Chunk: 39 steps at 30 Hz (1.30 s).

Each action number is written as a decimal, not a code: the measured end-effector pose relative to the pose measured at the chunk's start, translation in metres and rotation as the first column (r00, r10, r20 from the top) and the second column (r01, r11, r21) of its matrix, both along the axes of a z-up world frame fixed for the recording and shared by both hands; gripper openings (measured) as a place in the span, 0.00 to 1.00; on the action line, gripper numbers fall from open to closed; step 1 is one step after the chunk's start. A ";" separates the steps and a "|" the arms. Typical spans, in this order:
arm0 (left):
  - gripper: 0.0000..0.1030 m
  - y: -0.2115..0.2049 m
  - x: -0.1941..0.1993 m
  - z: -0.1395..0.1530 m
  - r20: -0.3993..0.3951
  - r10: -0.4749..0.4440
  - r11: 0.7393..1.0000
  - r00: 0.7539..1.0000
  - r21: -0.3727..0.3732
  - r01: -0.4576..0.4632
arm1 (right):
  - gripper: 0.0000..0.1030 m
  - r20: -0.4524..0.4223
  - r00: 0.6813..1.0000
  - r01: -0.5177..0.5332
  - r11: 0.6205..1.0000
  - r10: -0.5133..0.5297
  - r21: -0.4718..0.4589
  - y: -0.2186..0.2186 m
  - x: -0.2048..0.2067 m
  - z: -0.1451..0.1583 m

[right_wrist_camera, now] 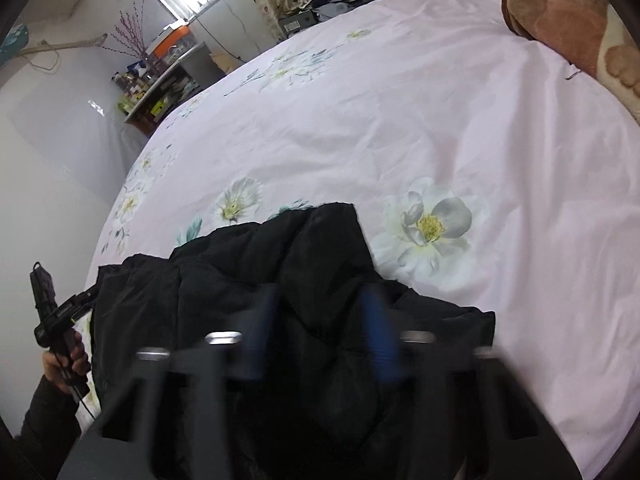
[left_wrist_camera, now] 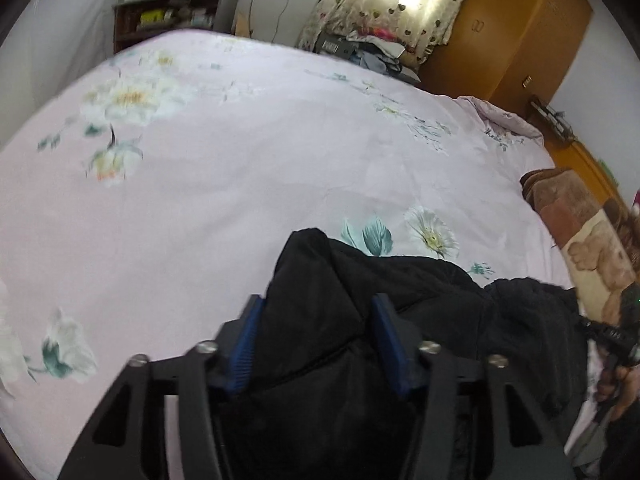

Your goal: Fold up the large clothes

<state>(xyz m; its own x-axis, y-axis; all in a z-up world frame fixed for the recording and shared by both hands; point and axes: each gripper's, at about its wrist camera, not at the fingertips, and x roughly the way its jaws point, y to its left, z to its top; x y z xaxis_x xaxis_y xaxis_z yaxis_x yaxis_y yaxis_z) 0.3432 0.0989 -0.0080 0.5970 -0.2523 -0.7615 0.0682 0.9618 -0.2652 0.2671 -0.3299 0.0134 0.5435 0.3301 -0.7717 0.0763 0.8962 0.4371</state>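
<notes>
A bulky black padded jacket point(left_wrist_camera: 400, 312) lies bunched at the near edge of the bed; it also shows in the right wrist view point(right_wrist_camera: 280, 280). My left gripper point(left_wrist_camera: 318, 336) has its blue pads point(left_wrist_camera: 244, 348) either side of a thick fold of the jacket and grips it. My right gripper point(right_wrist_camera: 318, 336) is blurred and likewise has a fold of the jacket between its blue pads point(right_wrist_camera: 378, 344). The right gripper's body shows at the right edge of the left wrist view point(left_wrist_camera: 616, 336); the left one shows at the left in the right wrist view point(right_wrist_camera: 56, 312).
The bed is covered by a pink floral sheet point(left_wrist_camera: 240, 184), also seen in the right wrist view point(right_wrist_camera: 440, 112). A brown bear-print blanket point(left_wrist_camera: 580, 232) lies along the right side. A shelf point(left_wrist_camera: 168, 16), a wooden wardrobe point(left_wrist_camera: 512, 28) and piled clothes point(left_wrist_camera: 368, 48) stand beyond the bed.
</notes>
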 end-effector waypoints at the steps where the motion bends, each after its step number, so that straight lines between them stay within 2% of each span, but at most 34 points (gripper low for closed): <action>1: 0.43 -0.004 0.001 0.000 0.014 0.007 1.000 1.000 0.024 -0.007 | 0.17 0.014 1.000 0.007 1.000 -0.007 -0.025 0.003 -0.002 0.002; 5: 0.42 -0.006 0.011 -0.018 0.009 0.052 0.997 0.999 0.062 -0.053 | 0.15 0.051 0.997 0.056 0.994 -0.051 -0.098 0.012 -0.004 0.004; 8: 0.42 -0.010 0.019 -0.042 -0.021 0.078 0.994 0.997 0.084 -0.076 | 0.15 0.007 0.999 0.054 0.983 -0.053 -0.173 0.022 0.005 -0.021; 12: 0.43 -0.018 0.022 -0.059 -0.006 0.084 0.989 0.996 0.119 -0.083 | 0.17 -0.012 0.998 0.054 0.975 -0.058 -0.216 0.029 0.013 -0.048; 18: 0.48 -0.021 0.026 -0.065 -0.002 0.108 0.984 0.994 0.143 -0.107 | 0.19 -0.029 0.998 0.052 0.958 -0.063 -0.280 0.035 0.018 -0.064; 20: 0.49 -0.019 0.024 -0.053 -0.012 0.106 0.982 0.994 0.156 -0.102 | 0.22 -0.032 0.997 0.055 0.953 -0.068 -0.296 0.036 0.018 -0.055; 22: 0.49 -0.012 0.017 -0.036 0.006 0.103 0.985 0.995 0.137 -0.102 | 0.24 -0.011 0.997 0.066 0.947 -0.073 -0.316 0.037 0.013 -0.040; 25: 0.53 0.004 0.007 -0.008 0.037 0.099 0.990 0.994 0.098 -0.102 | 0.30 0.078 0.993 0.108 0.937 -0.087 -0.333 0.037 -0.006 -0.003; 28: 0.56 0.016 -0.006 0.022 0.109 0.117 0.986 0.987 0.107 -0.128 | 0.32 0.184 0.980 0.134 0.941 -0.079 -0.311 0.046 -0.026 0.036; 29: 0.61 0.018 -0.011 0.032 0.136 0.121 0.984 0.983 0.113 -0.137 | 0.36 0.208 0.976 0.130 0.941 -0.066 -0.313 0.053 -0.030 0.044; 30: 0.61 0.018 -0.014 0.039 0.150 0.131 0.981 0.980 0.125 -0.150 | 0.38 0.231 0.972 0.117 0.942 -0.043 -0.316 0.063 -0.035 0.053; 32: 0.62 0.010 -0.027 0.050 0.182 0.100 0.991 0.978 0.074 -0.115 | 0.38 0.258 0.966 0.067 0.953 0.012 -0.294 0.084 -0.040 0.058; 34: 0.63 -0.018 -0.040 0.050 0.190 0.009 0.999 0.982 0.047 -0.018 | 0.38 0.253 0.965 0.008 0.954 0.071 -0.299 0.108 -0.038 0.049; 37: 0.63 -0.066 -0.047 0.029 0.194 -0.110 0.989 0.975 0.118 0.088 | 0.38 0.182 0.978 -0.041 0.945 0.104 -0.324 0.127 -0.023 0.016; 39: 0.63 -0.079 -0.034 0.002 0.132 -0.113 0.985 0.985 0.143 0.094 | 0.38 0.157 0.984 -0.015 0.929 0.079 -0.371 0.125 -0.012 -0.006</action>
